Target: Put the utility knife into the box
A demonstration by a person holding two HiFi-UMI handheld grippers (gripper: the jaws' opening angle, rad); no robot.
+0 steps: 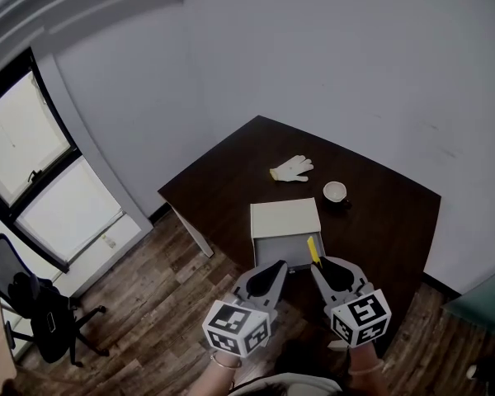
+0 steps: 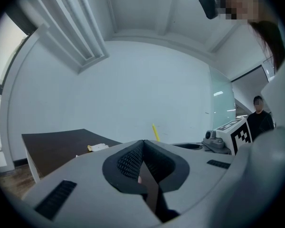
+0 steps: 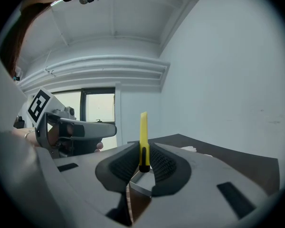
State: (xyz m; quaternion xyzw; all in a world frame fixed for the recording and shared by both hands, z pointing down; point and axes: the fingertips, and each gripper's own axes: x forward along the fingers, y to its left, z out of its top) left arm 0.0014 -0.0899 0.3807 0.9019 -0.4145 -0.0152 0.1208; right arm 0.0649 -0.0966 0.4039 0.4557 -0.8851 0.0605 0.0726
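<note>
Utility knife [image 3: 143, 132]: a slim yellow plastic body with a black slider near its lower end, standing upright and pinched between the 2 ribbed dark pads of the right gripper [image 3: 142, 158], which is closed on its lower part. Most of the body sticks out past the tips. That grip looks chosen so the free end can go in first while the jaws stay clear of the walls.

From the head view the knife [image 1: 313, 248] sits at the right edge of the box [image 1: 285, 219], over or just beside its grey open part; I cannot tell whether it is touching anything. The box is pale, squared and matt like card, with a flat beige top behind the opening, which faces the person.

The left gripper [image 2: 143, 144] has its jaws pressed together at the tips with nothing between them. It hangs near the front left corner of the box, probably just standing by.

Further back on the dark, smooth table [image 1: 379, 221] lie a limp white knitted glove [image 1: 293, 169] with a yellow cuff and a small round white cup [image 1: 336, 191], both well away from the work.
</note>
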